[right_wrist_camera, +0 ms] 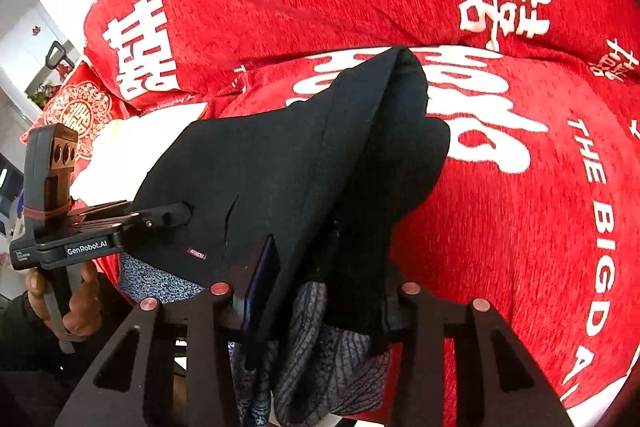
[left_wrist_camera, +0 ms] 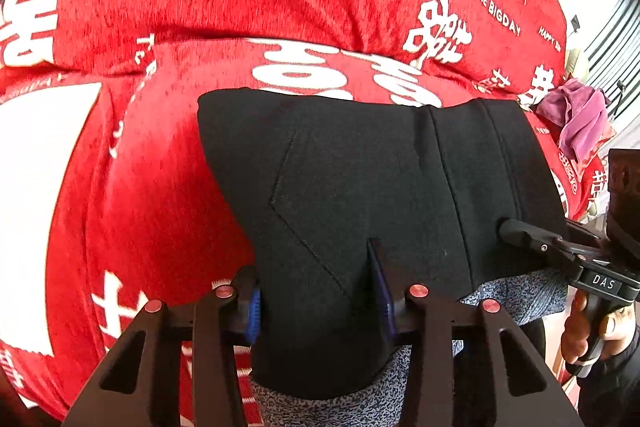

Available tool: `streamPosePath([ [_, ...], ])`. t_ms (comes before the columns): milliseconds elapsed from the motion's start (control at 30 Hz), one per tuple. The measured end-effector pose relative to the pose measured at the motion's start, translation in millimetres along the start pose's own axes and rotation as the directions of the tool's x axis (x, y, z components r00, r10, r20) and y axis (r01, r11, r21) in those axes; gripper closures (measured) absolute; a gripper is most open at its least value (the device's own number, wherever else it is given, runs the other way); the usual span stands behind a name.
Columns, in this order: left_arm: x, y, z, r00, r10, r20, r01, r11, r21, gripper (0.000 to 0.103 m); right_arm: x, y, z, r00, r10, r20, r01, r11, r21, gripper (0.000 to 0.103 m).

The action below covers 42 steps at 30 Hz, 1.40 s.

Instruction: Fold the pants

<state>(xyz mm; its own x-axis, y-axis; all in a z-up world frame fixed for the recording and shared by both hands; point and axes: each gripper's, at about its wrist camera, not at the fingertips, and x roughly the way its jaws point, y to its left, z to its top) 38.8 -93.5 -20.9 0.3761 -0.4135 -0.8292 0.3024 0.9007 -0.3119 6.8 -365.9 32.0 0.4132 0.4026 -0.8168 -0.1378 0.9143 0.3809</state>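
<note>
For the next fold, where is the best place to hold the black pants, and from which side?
Probably the near edge of the pants, from the person's side, one gripper toward each end. That edge is thick and bunched, with grey lining showing below. The left gripper and right gripper already clamp there.

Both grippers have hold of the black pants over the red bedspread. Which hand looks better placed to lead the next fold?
Probably the right gripper: it grips the pants at their doubled edge. The left gripper pinches a flatter panel.
</note>
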Motion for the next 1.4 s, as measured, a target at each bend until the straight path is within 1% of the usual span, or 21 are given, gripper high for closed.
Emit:
streamPosePath([
  [67, -0.9, -0.1, 11.1, 1.0, 0.004, 0.004, -0.004, 1.0, -0.004, 0.058, -1.7, 0.4, 5.0, 1.0, 0.003, 0.008, -0.003, 1.0, 0.002, 0.056],
  [300, -0.4, 1.2, 54.4, 1.0, 0.018, 0.024, -0.018, 1.0, -0.026, 0.058, -3.8, 2.6, 44.8, 0.999, -0.015, 0.045, 0.016, 1.0, -0.012, 0.056],
  [533, 20.0, 10.8, 85.9, 1.0, 0.027, -0.004, -0.027, 0.998, -0.062, 0.058, 11.6, -8.2, 80.4, 0.999, -0.01, 0.04, 0.009, 1.0, 0.008, 0.056],
  [667, 40.0, 20.0, 94.3, 0.999, 0.031, -0.035, -0.034, 0.995, -0.091, 0.058, 29.5, -17.3, 93.0, 1.0, -0.005, 0.019, 0.005, 1.0, 0.024, 0.056],
  [867, 73.6, 36.8, 96.0, 0.996, 0.038, -0.078, -0.049, 0.989, -0.14, 0.058, 71.6, -39.3, 106.0, 0.999, 0.003, -0.041, 0.0, 0.998, 0.061, 0.056],
  [933, 83.1, 45.7, 93.4, 0.996, 0.019, -0.09, -0.034, 0.984, -0.172, 0.054, 83.3, -46.2, 106.6, 0.998, 0.001, -0.057, 0.003, 0.997, 0.076, 0.056],
  [967, 84.5, 49.1, 91.9, 0.996, 0.0, -0.084, -0.015, 0.983, -0.183, 0.053, 87.3, -50.3, 106.2, 0.998, 0.002, -0.061, 0.003, 0.996, 0.087, 0.055],
  [1067, 85.9, 51.9, 88.2, 0.996, -0.002, -0.089, -0.014, 0.984, -0.175, 0.046, 90.5, -58.5, 103.1, 0.999, 0.025, -0.048, -0.019, 0.993, 0.116, 0.053],
  [1100, 85.6, 53.3, 87.4, 0.995, 0.007, -0.098, -0.024, 0.985, -0.173, 0.039, 91.0, -59.2, 102.1, 0.999, 0.023, -0.049, -0.017, 0.993, 0.115, 0.048],
  [1133, 83.8, 55.2, 86.9, 0.995, 0.013, -0.104, -0.031, 0.984, -0.175, 0.037, 92.1, -60.4, 101.1, 0.998, 0.019, -0.056, -0.012, 0.993, 0.117, 0.04],
  [1200, 70.4, 60.9, 84.5, 0.996, 0.021, -0.09, -0.038, 0.98, -0.194, 0.037, 92.4, -67.3, 98.9, 0.997, 0.006, -0.075, 0.006, 0.988, 0.156, 0.032],
  [1233, 60.3, 64.9, 82.3, 0.997, 0.023, -0.075, -0.038, 0.978, -0.206, 0.037, 88.4, -70.6, 97.5, 0.998, 0.0, -0.07, 0.013, 0.984, 0.177, 0.031],
  [1267, 48.3, 67.7, 79.2, 0.998, 0.035, -0.057, -0.046, 0.975, -0.218, 0.037, 78.5, -74.0, 95.2, 0.998, -0.025, -0.051, 0.035, 0.98, 0.197, 0.031],
  [1300, 36.9, 68.8, 75.5, 0.998, 0.054, -0.036, -0.061, 0.973, -0.224, 0.037, 68.6, -76.2, 93.5, 0.998, -0.05, -0.032, 0.056, 0.977, 0.204, 0.027],
  [1333, 29.4, 68.0, 73.2, 0.998, 0.066, -0.023, -0.07, 0.973, -0.221, 0.037, 55.4, -75.3, 91.3, 0.997, -0.078, -0.002, 0.077, 0.976, 0.205, 0.021],
  [1367, 21.3, 64.9, 70.5, 0.997, 0.071, -0.006, -0.07, 0.974, -0.216, 0.037, 40.3, -71.4, 88.0, 0.994, -0.101, 0.038, 0.091, 0.976, 0.196, 0.02],
  [1400, 15.1, 60.1, 68.3, 0.998, 0.06, 0.009, -0.057, 0.976, -0.209, 0.037, 22.2, -61.3, 82.8, 0.989, -0.113, 0.09, 0.097, 0.981, 0.167, 0.018],
])
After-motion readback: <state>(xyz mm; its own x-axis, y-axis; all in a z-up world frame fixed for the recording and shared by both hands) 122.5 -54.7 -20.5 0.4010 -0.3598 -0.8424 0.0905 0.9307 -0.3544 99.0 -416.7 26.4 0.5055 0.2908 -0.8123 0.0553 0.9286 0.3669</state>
